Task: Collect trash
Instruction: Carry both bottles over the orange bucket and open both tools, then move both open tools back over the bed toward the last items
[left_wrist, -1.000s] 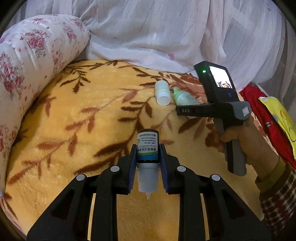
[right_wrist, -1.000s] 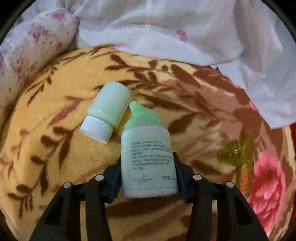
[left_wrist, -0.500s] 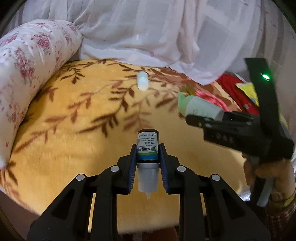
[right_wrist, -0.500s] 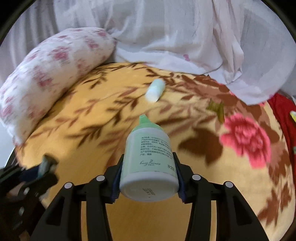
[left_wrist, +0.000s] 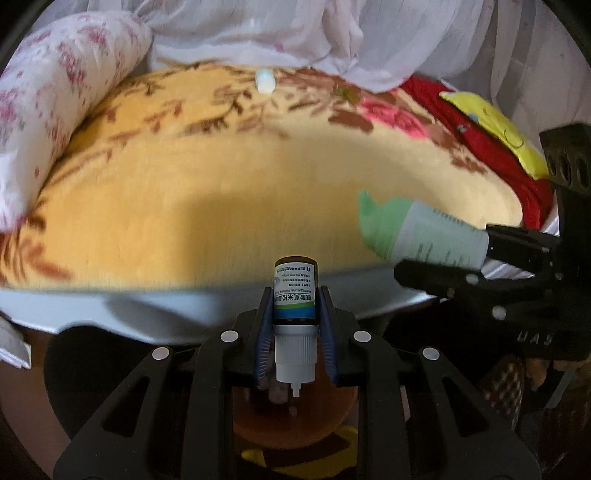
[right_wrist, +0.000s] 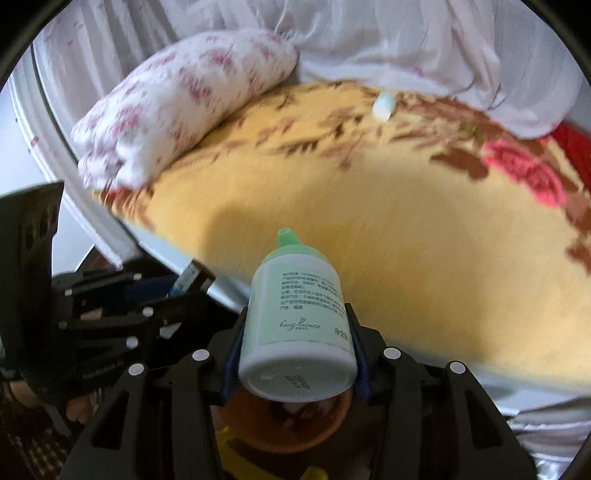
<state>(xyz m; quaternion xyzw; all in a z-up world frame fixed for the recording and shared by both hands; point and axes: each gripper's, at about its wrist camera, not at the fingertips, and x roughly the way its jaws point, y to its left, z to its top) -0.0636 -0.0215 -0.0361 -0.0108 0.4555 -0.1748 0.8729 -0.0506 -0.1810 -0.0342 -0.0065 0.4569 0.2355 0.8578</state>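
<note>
My left gripper (left_wrist: 294, 310) is shut on a small dark dropper bottle (left_wrist: 294, 291) with a white cap, held off the bed's front edge. My right gripper (right_wrist: 295, 343) is shut on a pale green lotion bottle (right_wrist: 295, 314); the bottle also shows at the right of the left wrist view (left_wrist: 421, 232). Both are held above an orange bin (right_wrist: 288, 424), seen below the fingers, also in the left wrist view (left_wrist: 295, 421). A small white-and-green bottle (left_wrist: 265, 79) lies far back on the yellow floral blanket (left_wrist: 221, 177); it also shows in the right wrist view (right_wrist: 383, 104).
A floral pillow (right_wrist: 184, 110) lies along the left of the bed. White cloth (left_wrist: 332, 33) is heaped at the back. Red and yellow fabric (left_wrist: 491, 133) lies at the right. The left gripper's body (right_wrist: 92, 325) is at the right wrist view's lower left.
Both grippers have pulled back from the blanket past the bed's front edge, each carrying its bottle. The orange bin has come into view below them. The small bottle stays on the blanket.
</note>
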